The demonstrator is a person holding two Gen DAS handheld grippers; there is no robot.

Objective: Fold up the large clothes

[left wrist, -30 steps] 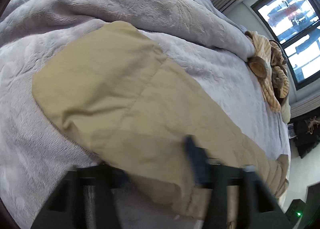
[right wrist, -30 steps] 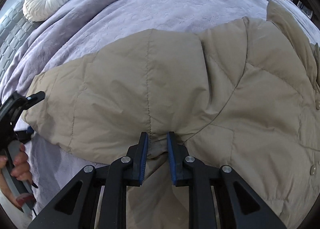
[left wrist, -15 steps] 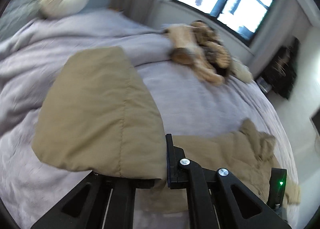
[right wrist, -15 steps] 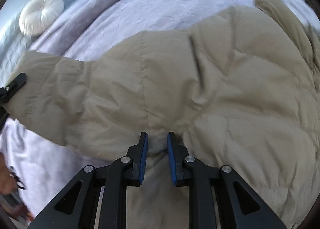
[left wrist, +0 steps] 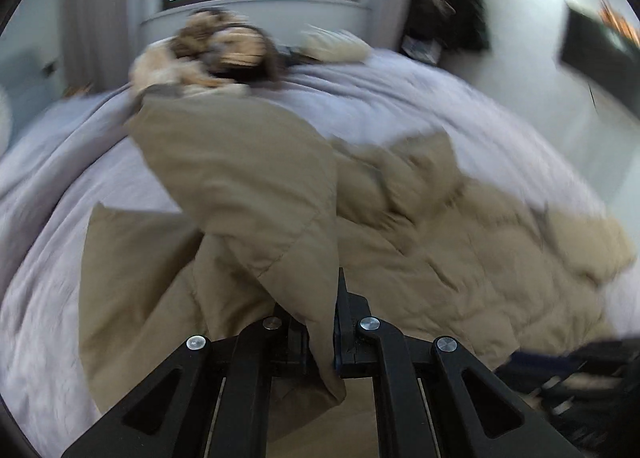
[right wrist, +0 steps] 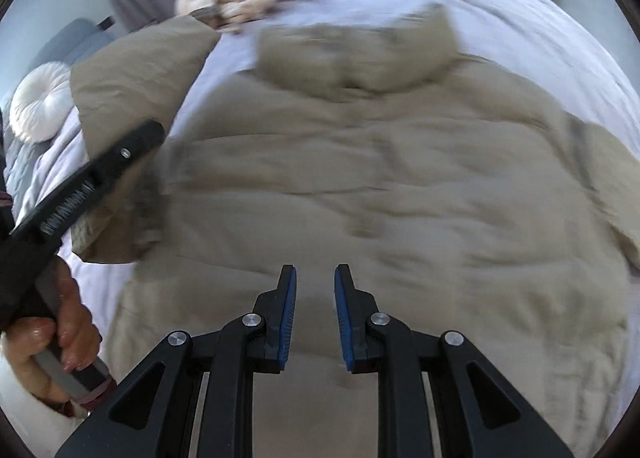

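The left gripper [left wrist: 320, 332], clamped tight on the sleeve [left wrist: 248, 194] of the tan puffer jacket [right wrist: 380, 186], has swung that sleeve up off the grey bedspread [left wrist: 60, 186], so it now hangs through the centre of the left view above the jacket's body. The right gripper [right wrist: 315, 314], which pinched the near hem a second ago, now shows parted blue pads with no cloth visibly caught. The sleeve fold looks under way, the jacket spread mid-frame.

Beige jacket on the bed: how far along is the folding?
Done: the jacket lies spread on the bed. In hand: the left gripper is shut on one sleeve, lifted across the body. Left: lay that sleeve down, then fold the other side and the body. Whether the right gripper grips the near edge is unclear.
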